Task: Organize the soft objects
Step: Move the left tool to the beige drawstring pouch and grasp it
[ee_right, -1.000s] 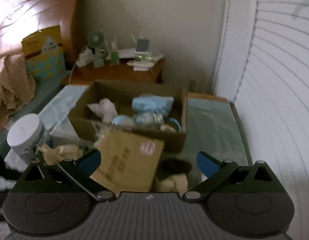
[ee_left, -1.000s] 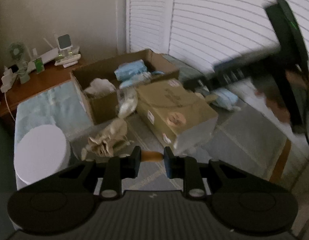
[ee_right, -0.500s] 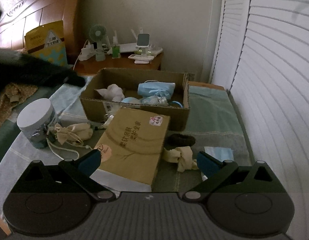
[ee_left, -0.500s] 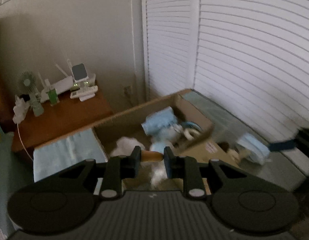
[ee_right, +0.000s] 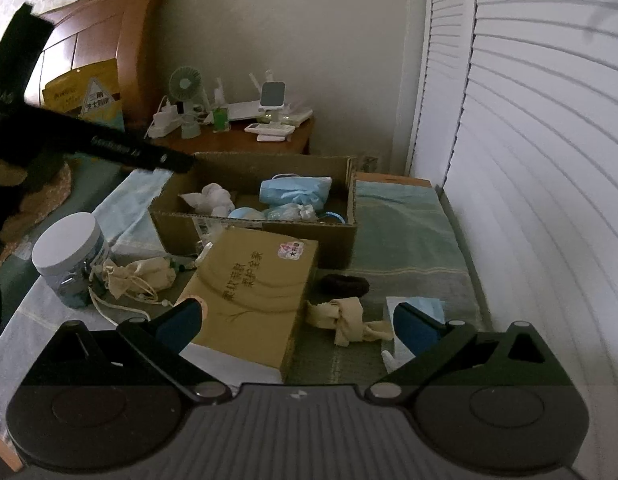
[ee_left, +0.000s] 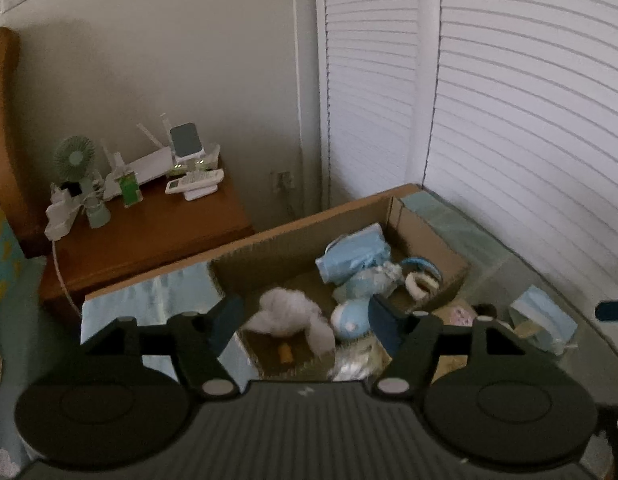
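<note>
My left gripper (ee_left: 305,322) hangs over the open cardboard box (ee_left: 309,232). Its jaws are opening with nothing between them. A small orange-tan piece (ee_left: 285,354) lies on the box floor just below, beside a white fluffy item (ee_left: 289,316), a blue pack (ee_left: 351,256) and a blue-white ball (ee_left: 349,318). My right gripper (ee_right: 299,322) is open and empty above the tan flat box (ee_right: 253,284). A knotted beige cloth (ee_right: 343,318), a black scrunchie (ee_right: 345,285), a blue mask pack (ee_right: 423,306) and a beige drawstring pouch (ee_right: 137,276) lie on the bed around it.
A white-lidded jar (ee_right: 69,254) stands at the left next to the pouch. Behind the box, a wooden nightstand (ee_right: 237,140) holds a small fan, a router and remotes. White louvred doors (ee_right: 529,160) close off the right side. The headboard (ee_right: 109,40) rises at the back left.
The left gripper carried the small orange-tan piece from the bed to above the cardboard box, then opened; the piece now lies in the box. The right gripper stayed open.
</note>
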### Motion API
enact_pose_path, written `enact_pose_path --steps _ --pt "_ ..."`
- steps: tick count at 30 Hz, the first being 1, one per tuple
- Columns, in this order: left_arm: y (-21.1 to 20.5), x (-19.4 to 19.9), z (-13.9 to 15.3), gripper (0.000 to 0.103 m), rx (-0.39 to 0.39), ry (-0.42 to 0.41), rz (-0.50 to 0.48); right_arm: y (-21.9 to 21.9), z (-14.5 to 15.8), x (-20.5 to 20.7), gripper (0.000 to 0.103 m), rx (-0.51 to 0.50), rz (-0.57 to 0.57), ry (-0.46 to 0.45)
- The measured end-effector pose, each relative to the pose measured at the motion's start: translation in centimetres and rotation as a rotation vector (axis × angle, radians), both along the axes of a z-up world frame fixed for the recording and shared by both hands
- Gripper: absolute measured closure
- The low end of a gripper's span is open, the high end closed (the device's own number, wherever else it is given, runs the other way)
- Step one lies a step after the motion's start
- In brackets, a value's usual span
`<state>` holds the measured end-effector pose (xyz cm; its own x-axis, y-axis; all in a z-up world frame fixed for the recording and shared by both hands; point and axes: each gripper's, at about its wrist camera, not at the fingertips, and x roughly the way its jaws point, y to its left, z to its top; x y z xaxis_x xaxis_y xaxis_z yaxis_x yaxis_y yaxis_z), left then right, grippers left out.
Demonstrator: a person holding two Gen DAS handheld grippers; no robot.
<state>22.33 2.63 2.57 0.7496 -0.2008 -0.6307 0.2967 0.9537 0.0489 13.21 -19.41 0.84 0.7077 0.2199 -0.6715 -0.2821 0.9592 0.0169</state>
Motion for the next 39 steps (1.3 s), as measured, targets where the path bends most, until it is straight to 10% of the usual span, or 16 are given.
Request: enact_pose_path --steps 29,39 --pt "0.3 -7.6 -7.6 0.033 -0.105 0.200 -0.001 -1.1 0.4 -0.9 0.000 0.025 -0.017 -0.018" --pt "-0.1 -10.3 -7.3 0.034 0.012 0.040 0.072 -0.7 0.0 -0.7 0.000 0.020 -0.004 -0.005"
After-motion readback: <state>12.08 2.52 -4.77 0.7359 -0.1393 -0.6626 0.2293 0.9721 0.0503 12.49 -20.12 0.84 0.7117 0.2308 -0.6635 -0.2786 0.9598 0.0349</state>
